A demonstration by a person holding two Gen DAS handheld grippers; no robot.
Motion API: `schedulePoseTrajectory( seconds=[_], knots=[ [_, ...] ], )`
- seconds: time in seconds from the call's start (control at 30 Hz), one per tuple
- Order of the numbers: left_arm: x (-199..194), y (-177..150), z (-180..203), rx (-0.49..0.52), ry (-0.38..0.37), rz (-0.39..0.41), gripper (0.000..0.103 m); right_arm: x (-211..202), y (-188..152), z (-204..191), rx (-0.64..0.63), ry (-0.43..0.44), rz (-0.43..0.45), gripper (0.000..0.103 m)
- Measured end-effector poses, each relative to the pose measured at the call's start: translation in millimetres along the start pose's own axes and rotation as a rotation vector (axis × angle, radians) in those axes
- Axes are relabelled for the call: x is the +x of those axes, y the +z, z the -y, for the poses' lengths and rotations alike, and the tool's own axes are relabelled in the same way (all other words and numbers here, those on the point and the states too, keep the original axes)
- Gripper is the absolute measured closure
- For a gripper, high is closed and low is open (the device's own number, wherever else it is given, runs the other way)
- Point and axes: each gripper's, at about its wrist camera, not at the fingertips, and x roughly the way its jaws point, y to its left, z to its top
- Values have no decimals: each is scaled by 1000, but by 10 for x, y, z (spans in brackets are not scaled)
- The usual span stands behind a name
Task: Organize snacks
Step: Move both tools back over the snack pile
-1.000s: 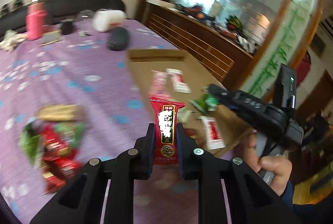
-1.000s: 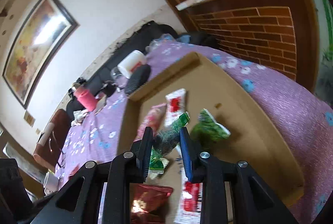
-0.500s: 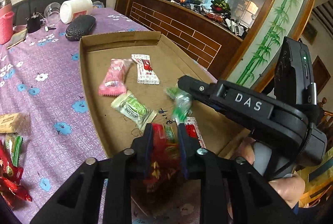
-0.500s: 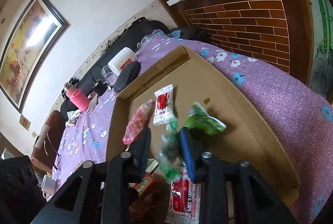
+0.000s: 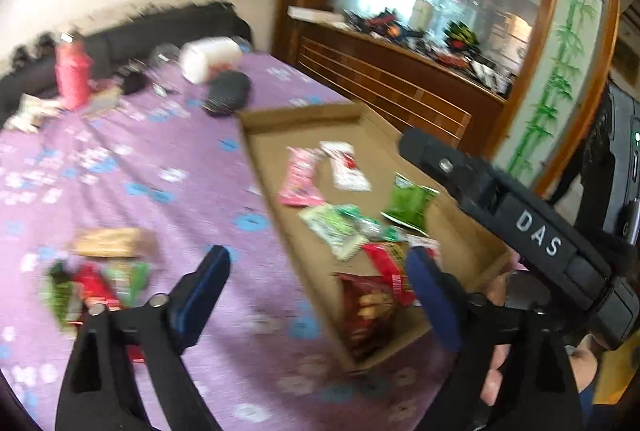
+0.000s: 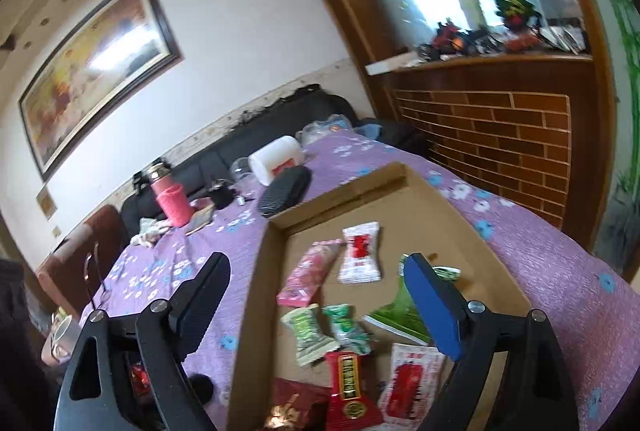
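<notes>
A shallow cardboard tray (image 6: 256, 295) lies on the purple flowered tabletop (image 5: 132, 167) and serves as the collecting place for the snacks, which is why most packets now lie inside it while a small heap waits outside.

In the right wrist view the tray holds a pink packet (image 6: 308, 273) and a white packet with red print (image 6: 360, 253) toward its far end, two pale green sweets (image 6: 326, 329) in the middle, a darker green packet (image 6: 396, 311) to the right, and at the near edge a red packet with a gold label (image 6: 350, 391), a white-and-red packet (image 6: 410, 379) and a dark red bag (image 6: 296, 405).

The left tool (image 5: 320, 295) has just been opening; its jaws stand spread wide with nothing pinched between them, hovering over the tray's near left rim. The red packet lies loose on the cardboard below, apparently let go there.

The right tool (image 6: 316, 303) has likewise just been opening and is spread wide and empty above the green sweets, touching none of them.

Left of the tray, on the tabletop, the remaining snacks (image 5: 92, 283) sit in a blurred red and green heap beside a tan packet (image 5: 108, 243). These probably come next. Far off stand a pink flask (image 5: 72, 75), a white jar on its side (image 5: 208, 57) and a dark case (image 5: 228, 97), clear of the work.
</notes>
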Motion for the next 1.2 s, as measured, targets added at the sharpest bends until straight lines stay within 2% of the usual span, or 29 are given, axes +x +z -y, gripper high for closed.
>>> schedulePoseTrajectory(
  seconds=[0.1,0.2,0.27,0.37,0.47,0.57,0.63,0.7,0.77,0.8,0.83,0.9,1.03,1.2],
  knots=[
    [-174,0,-129,-1,76,22,7,-5,0,-75,-60,-3,-10,12],
    [-344,-55,-292,25,185,42,2,-8,-21,-103,-55,75,-14,12],
    [-456,-133,-444,35,271,51,2,26,-50,-140,-69,80,-34,12],
    [-640,-276,-766,-8,386,38,1,41,-82,-151,-48,136,-43,17],
    [-758,-389,-1084,-68,480,-23,1,100,-112,-208,-66,183,-98,36],
    [-891,-523,-1282,-21,650,-43,1,99,-170,-349,-130,239,-137,37],
    [-964,-575,-1391,-28,689,-29,1,81,-234,-488,-211,229,-140,37],
    [-1011,-609,-1538,-104,669,-41,1,77,-305,-609,-282,218,-140,37],
    [-968,-624,-1692,-201,602,-100,3,73,-370,-696,-333,198,-132,38],
    [-918,-629,-1764,-244,532,-132,11,76,-389,-718,-345,193,-129,38],
    [-860,-635,-1831,-284,467,-166,23,72,-406,-733,-356,187,-123,38],
    [-764,-633,-1897,-344,374,-214,32,83,-404,-723,-354,168,-115,38],
    [-624,-521,-2006,-477,298,-240,32,110,-361,-639,-312,146,-115,38],
    [-452,-308,-2071,-581,256,-238,30,92,-327,-580,-289,132,-106,38]
  ],
)
